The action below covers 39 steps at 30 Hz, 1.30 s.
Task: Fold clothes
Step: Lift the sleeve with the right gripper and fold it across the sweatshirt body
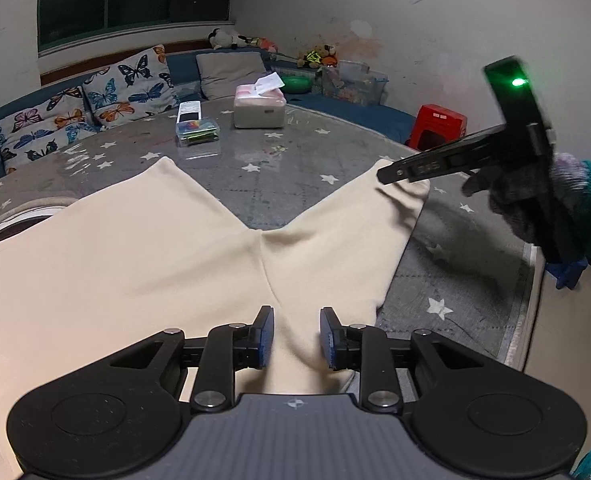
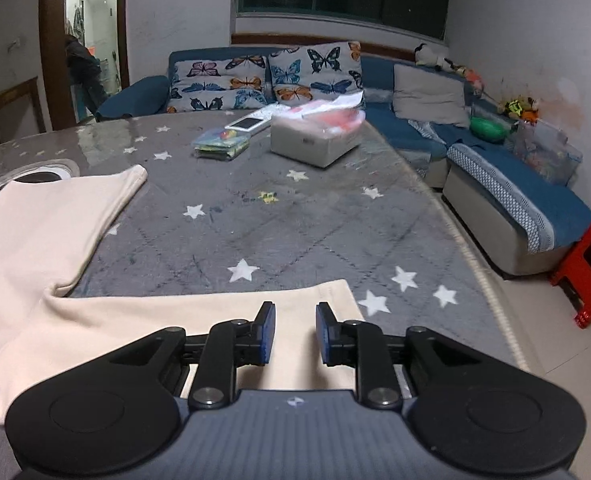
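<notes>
We see cream shorts (image 1: 135, 256) spread flat on the desk (image 1: 279, 164), legs splayed for folding. Our left claw (image 1: 296, 338) hovers spread at the crotch; our right claw (image 2: 295, 334) spread over one leg's hem.

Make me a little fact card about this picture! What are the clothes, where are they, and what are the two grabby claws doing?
clothes: cream shorts, spread flat, both legs fanned apart
surface: grey star-patterned table cover
left gripper: open, above the crotch area of the shorts
right gripper: open, over the hem end of one leg
holding anything: no, neither gripper
fold: not started
also on table: tissue box, small clear plastic box
behind table: butterfly cushions on a blue sofa
</notes>
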{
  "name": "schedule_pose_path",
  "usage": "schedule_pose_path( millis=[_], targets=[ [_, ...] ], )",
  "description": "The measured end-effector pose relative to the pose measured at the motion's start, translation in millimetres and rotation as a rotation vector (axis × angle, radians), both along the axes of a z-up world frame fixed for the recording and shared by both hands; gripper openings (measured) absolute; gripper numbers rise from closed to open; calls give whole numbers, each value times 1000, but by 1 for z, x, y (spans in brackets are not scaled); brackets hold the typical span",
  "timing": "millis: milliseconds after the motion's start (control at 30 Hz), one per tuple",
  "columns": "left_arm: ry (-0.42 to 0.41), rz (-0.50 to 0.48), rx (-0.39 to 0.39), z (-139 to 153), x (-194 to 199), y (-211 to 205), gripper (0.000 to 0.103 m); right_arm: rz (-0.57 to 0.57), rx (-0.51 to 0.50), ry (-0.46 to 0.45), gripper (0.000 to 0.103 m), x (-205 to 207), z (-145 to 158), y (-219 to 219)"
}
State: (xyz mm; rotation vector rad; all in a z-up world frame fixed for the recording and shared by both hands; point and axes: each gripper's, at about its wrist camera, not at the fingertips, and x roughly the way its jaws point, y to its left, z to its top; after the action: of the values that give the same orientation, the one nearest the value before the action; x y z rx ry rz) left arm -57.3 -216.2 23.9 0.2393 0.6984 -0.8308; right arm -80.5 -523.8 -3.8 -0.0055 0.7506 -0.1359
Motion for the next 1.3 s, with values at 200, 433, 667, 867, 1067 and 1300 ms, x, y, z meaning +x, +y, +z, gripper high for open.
schedule_pose_path(
  millis=[200, 433, 667, 867, 1067, 1300],
  targets=[
    [2, 36, 4, 0, 5, 5, 31, -61, 28, -18, 23, -2, 1, -14],
    [6, 36, 0, -2, 6, 4, 31, -164, 83, -34, 31, -45, 7, -34],
    [0, 35, 6, -1, 2, 4, 31, -193, 165, -26, 32, -47, -8, -38],
    [-4, 57, 10, 0, 2, 7, 33, -198, 172, -47, 8, -41, -11, -35],
    [2, 53, 7, -2, 1, 7, 33, -187, 207, -130, 7, -48, 12, -33],
    [3, 33, 10, -9, -4, 0, 35, -110, 215, -207, 7, -49, 53, -16]
  ],
)
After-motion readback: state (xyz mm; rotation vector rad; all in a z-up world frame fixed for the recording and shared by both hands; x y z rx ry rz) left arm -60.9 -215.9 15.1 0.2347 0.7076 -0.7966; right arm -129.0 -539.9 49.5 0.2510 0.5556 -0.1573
